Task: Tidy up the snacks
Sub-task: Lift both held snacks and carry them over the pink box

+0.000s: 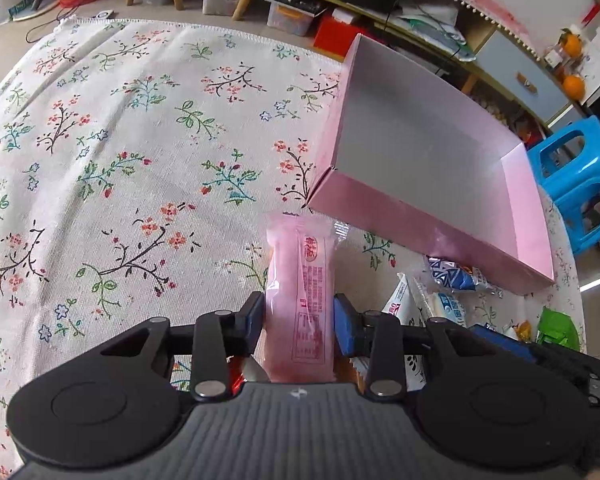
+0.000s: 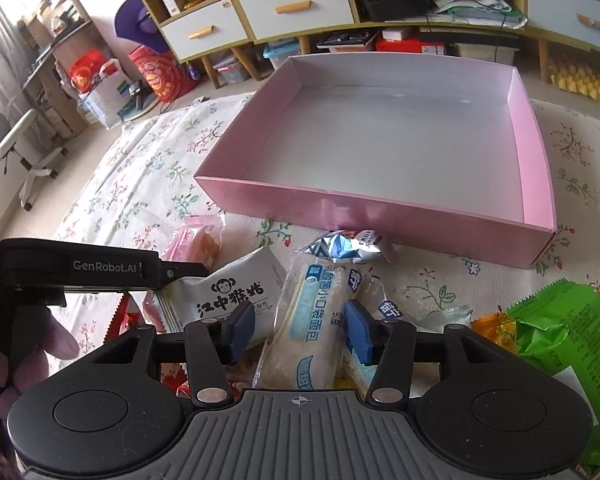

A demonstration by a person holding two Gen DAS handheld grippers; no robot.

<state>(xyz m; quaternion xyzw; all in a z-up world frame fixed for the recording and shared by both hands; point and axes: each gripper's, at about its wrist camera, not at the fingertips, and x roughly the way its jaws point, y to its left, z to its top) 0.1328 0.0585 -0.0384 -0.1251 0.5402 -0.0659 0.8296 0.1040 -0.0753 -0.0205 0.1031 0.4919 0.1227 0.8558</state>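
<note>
My left gripper is shut on a pink snack packet and holds it above the floral cloth, just short of the near corner of the pink box. The packet also shows in the right wrist view, held by the left gripper. My right gripper is open over a pale bread packet with blue print, its fingers on either side of it. The pink box is empty inside. A white monkey-logo packet and a blue-silver packet lie in front of the box.
A green packet and an orange wrapper lie at the right. Red wrappers lie under the left gripper. A blue stool stands beyond the box. Shelves and storage bins line the back wall.
</note>
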